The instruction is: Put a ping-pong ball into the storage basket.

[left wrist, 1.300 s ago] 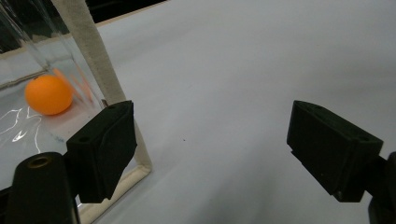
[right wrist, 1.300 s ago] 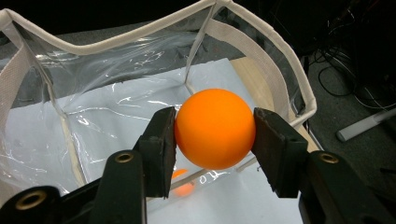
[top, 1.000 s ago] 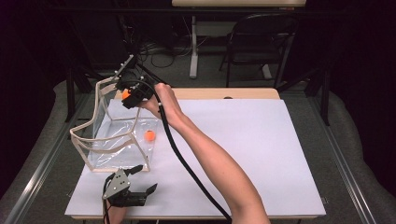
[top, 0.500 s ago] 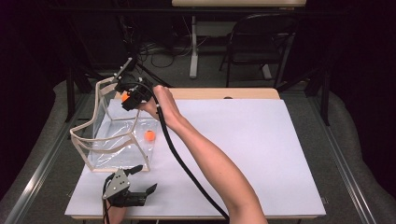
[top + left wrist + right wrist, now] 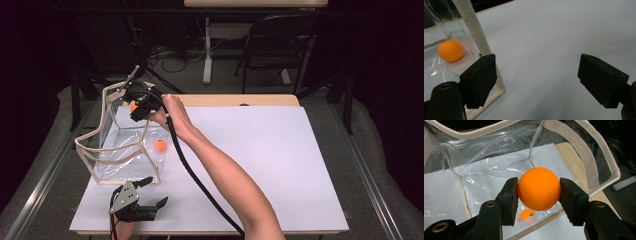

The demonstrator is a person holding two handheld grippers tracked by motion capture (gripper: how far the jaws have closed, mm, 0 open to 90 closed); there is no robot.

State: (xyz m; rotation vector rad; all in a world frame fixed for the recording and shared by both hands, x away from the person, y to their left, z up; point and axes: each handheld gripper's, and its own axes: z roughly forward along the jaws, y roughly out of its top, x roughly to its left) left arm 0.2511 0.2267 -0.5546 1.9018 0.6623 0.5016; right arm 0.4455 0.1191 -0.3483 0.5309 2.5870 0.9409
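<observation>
While the right gripper clamps an orange ball (no readable print); left gripper gapes empty.

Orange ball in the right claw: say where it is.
The held orange ball sits clamped in the right claw, above the clear bag at the table's left.

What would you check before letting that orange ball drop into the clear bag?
1. Held ball clamped between the right gripper pads: ok.
2. Ball above the clear bag opening: ok, bag floor shows below it.
3. Bag standing open, rim up: ok.
4. Room inside: ok, one other ball lies on the bag floor.
5. Left gripper steadying the bag: not ok, jaws open beside the corner.
6. Ball clears the rim on falling: cannot tell.
</observation>
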